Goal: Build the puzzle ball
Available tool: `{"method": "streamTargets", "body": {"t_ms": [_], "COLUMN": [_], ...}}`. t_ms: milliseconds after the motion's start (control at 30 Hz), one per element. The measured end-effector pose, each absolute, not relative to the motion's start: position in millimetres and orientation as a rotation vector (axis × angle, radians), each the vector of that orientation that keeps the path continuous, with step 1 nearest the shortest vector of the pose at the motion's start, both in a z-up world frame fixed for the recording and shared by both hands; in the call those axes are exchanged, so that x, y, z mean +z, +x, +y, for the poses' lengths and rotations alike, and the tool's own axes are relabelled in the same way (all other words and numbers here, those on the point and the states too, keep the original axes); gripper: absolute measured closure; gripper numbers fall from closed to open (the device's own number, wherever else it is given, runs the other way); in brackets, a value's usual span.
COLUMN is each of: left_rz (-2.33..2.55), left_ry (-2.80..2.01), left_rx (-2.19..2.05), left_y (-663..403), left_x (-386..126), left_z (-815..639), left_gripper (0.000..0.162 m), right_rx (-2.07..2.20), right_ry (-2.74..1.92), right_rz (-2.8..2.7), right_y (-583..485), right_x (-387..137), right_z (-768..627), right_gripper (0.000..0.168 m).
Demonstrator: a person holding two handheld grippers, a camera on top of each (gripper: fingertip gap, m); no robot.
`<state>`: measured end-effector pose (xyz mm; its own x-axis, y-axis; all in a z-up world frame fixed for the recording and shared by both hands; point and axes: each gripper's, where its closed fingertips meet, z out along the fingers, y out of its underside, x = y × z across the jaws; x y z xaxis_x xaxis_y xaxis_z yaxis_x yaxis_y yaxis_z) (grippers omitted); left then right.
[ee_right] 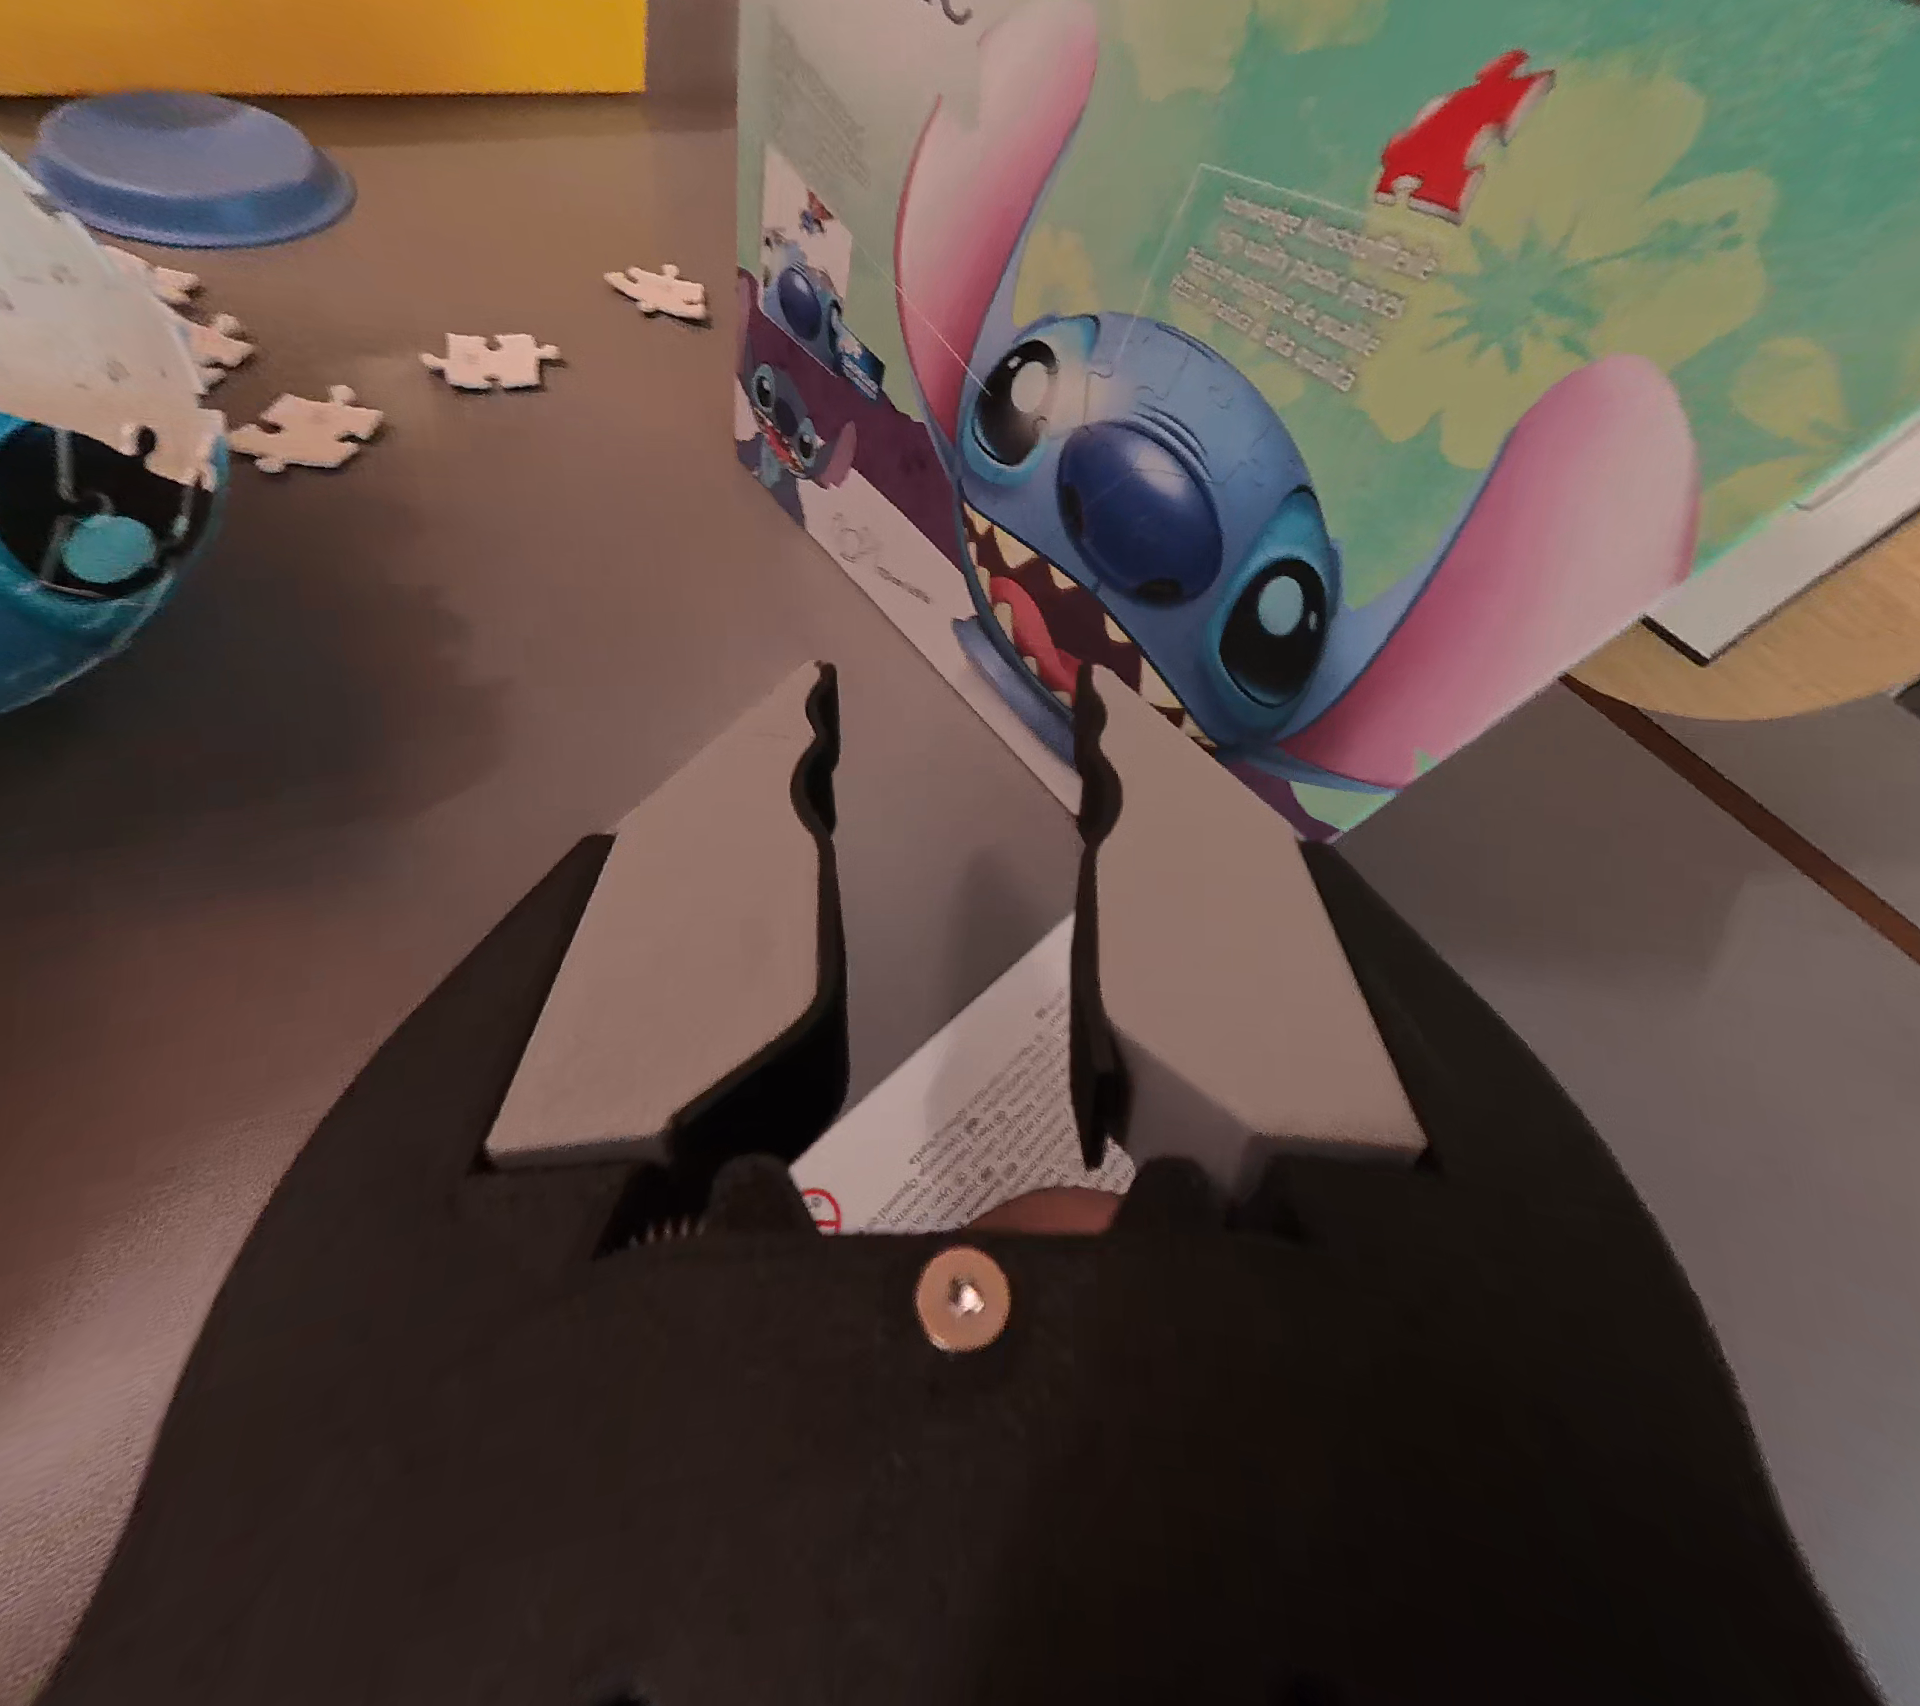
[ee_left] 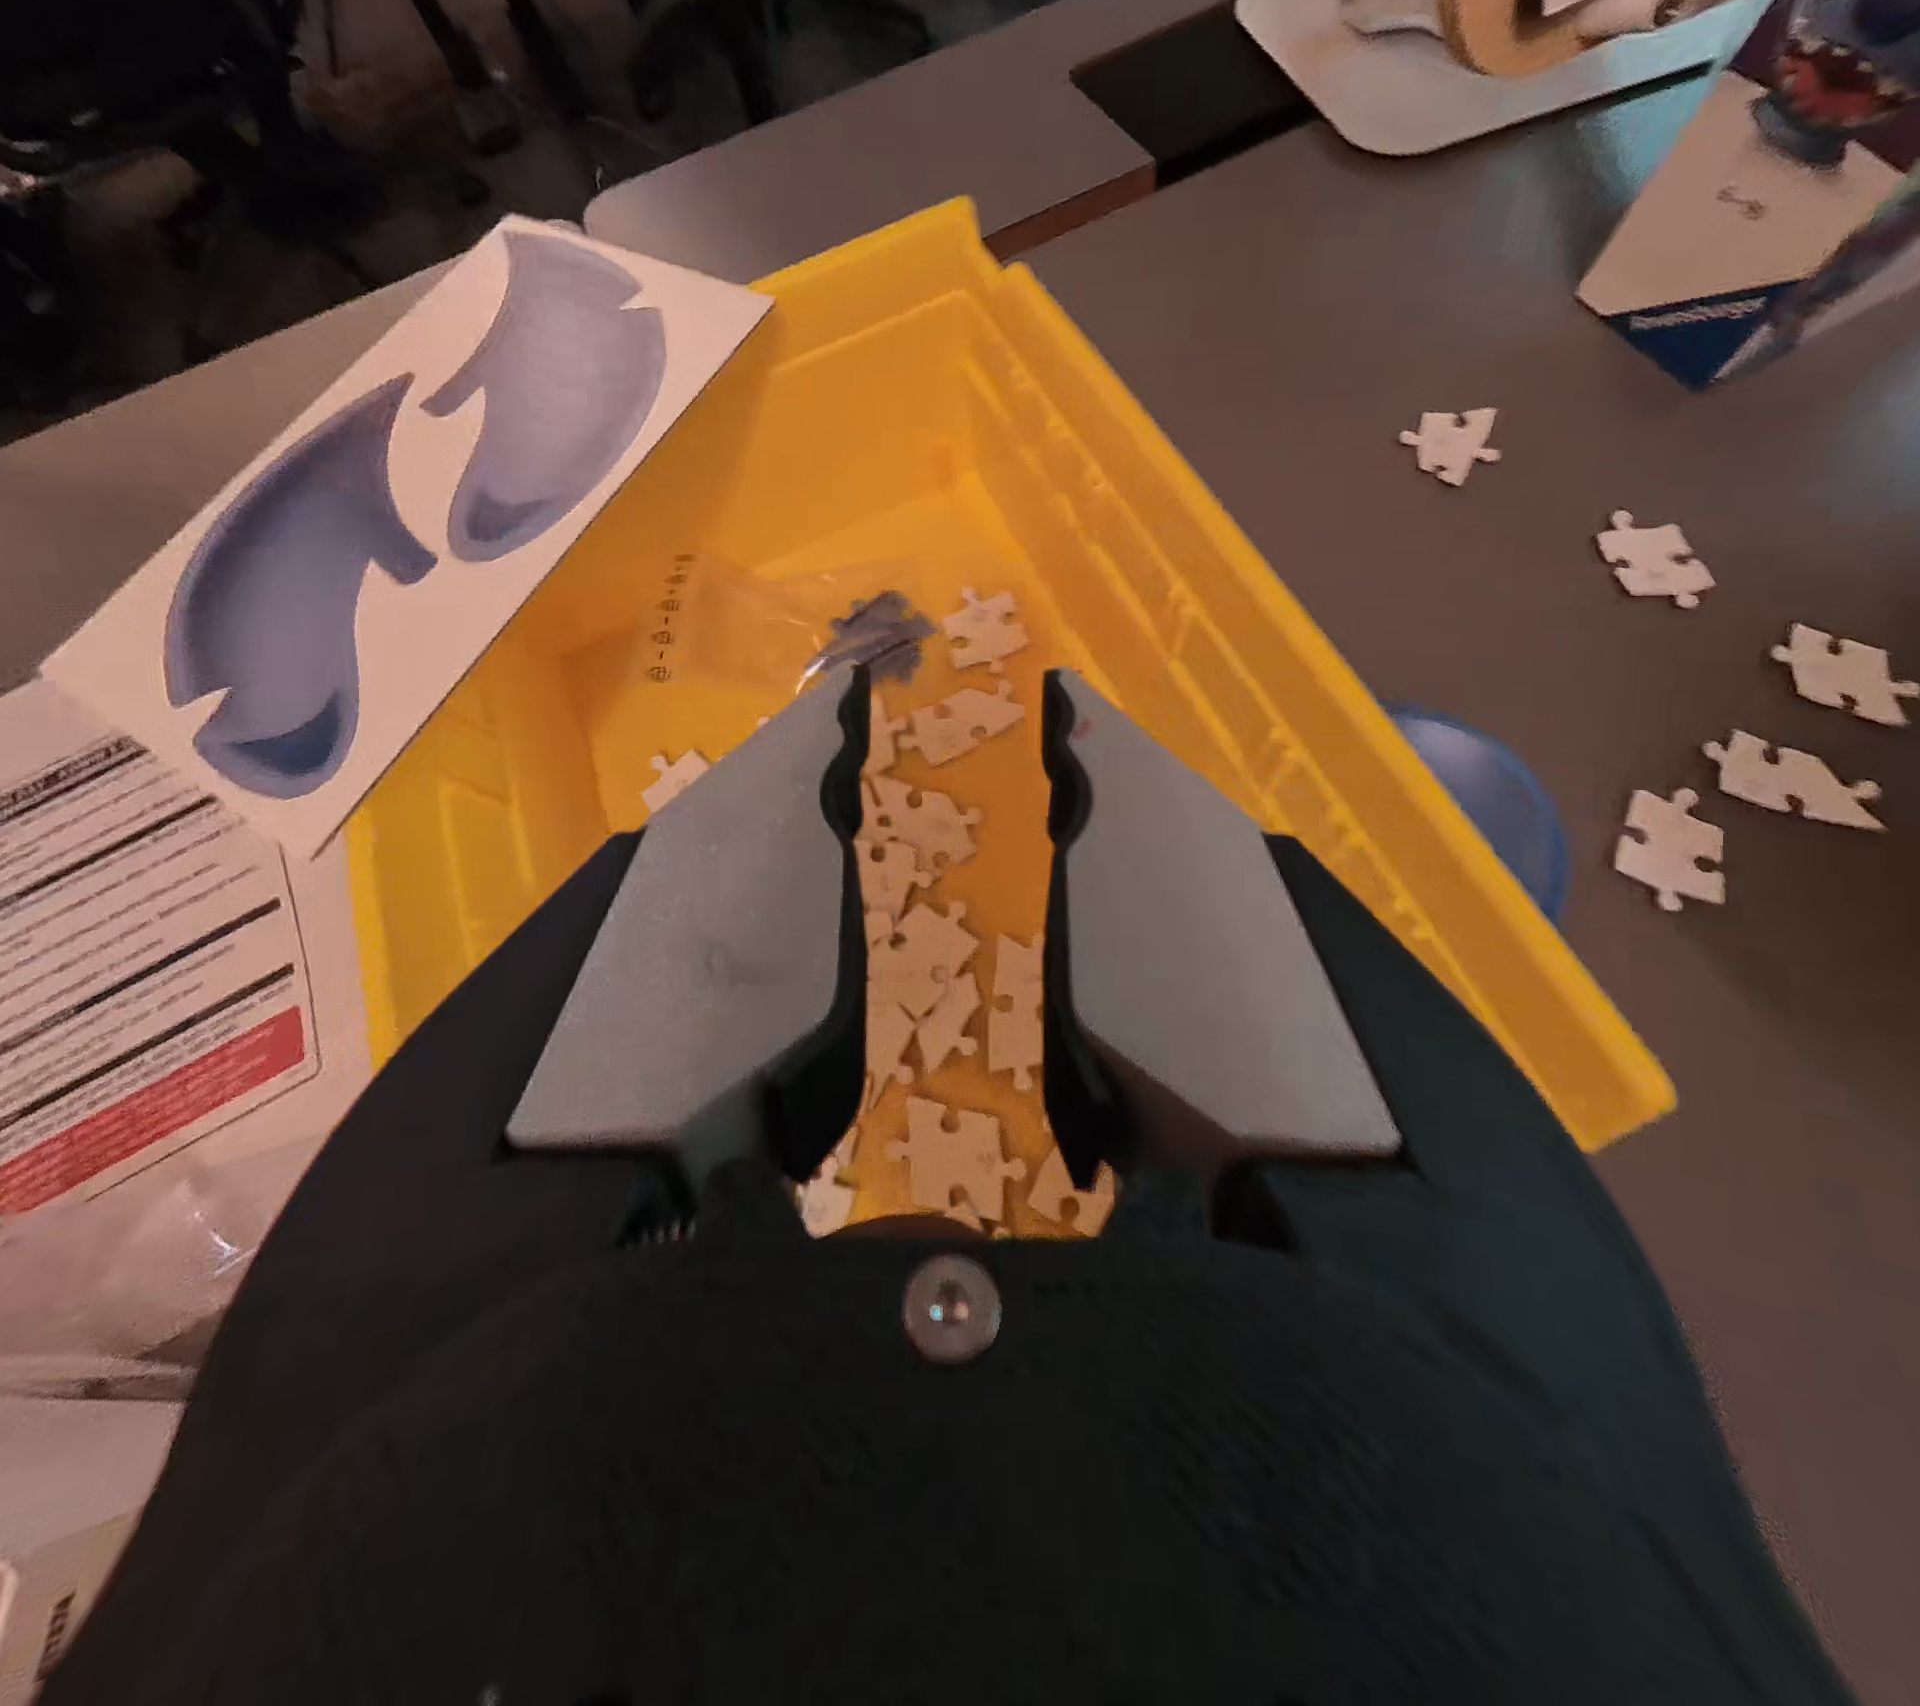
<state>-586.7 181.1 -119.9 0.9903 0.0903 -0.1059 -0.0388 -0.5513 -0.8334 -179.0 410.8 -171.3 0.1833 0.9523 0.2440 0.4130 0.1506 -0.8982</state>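
Observation:
My left gripper point(ee_left: 954, 685) is open and hangs over a yellow bin point(ee_left: 1049, 420) that holds several white-backed puzzle pieces point(ee_left: 935, 939). A dark blue-grey piece point(ee_left: 878, 630) and a clear plastic bag point(ee_left: 743, 617) lie just past its left fingertip. Several loose pieces point(ee_left: 1652, 560) lie on the grey table to the right. My right gripper point(ee_right: 956, 690) is open and empty, low over the table, pointing at the puzzle box point(ee_right: 1351, 285). The partly built puzzle ball point(ee_right: 83, 493) shows at the far left edge, blue below and open at the side.
A card with two blue ear shapes point(ee_left: 416, 493) leans on the bin's left rim, above a printed sheet point(ee_left: 135, 960). A blue dish point(ee_right: 187, 170) lies between bin and loose pieces point(ee_right: 312, 430). A monitor stand base point(ee_left: 1455, 67) and the box point(ee_left: 1766, 202) stand at the back right. Left tips to right tips: about 50 cm. From the left gripper's tips to the blue dish point(ee_right: 187, 170) is close to 20 cm. It is also in sight in the left wrist view point(ee_left: 1510, 795).

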Motion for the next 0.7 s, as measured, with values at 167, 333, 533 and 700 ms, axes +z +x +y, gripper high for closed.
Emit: {"method": "streamTargets", "body": {"t_ms": [167, 333, 533, 700], "left_rz": [-0.076, -0.061, -0.156, -0.252], "left_ry": [-2.126, -2.082, -1.985, -1.633], "left_rx": [0.112, 0.124, -0.008, -0.104], "left_y": [-600.6, -596.5, -590.9, -600.7], "left_x": [-136.1, -134.0, -122.1, -64.9], "left_z": [172.3, 171.1, 173.8, 161.3], "left_gripper": [0.128, 0.131, 0.106, 0.109], "right_rx": [0.616, 0.600, 0.536, 0.455], "right_ry": [-1.483, -1.472, -1.455, -1.393], "right_rz": [-1.334, -1.301, -1.347, -1.326], "right_y": [-174.9, -179.4, -181.0, -181.5], "right_x": [-178.6, -176.7, -180.6, -173.3], "right_z": [432.9, 441.6, 439.8, 441.6], "right_gripper": [0.124, 0.124, 0.121, 0.115]}}
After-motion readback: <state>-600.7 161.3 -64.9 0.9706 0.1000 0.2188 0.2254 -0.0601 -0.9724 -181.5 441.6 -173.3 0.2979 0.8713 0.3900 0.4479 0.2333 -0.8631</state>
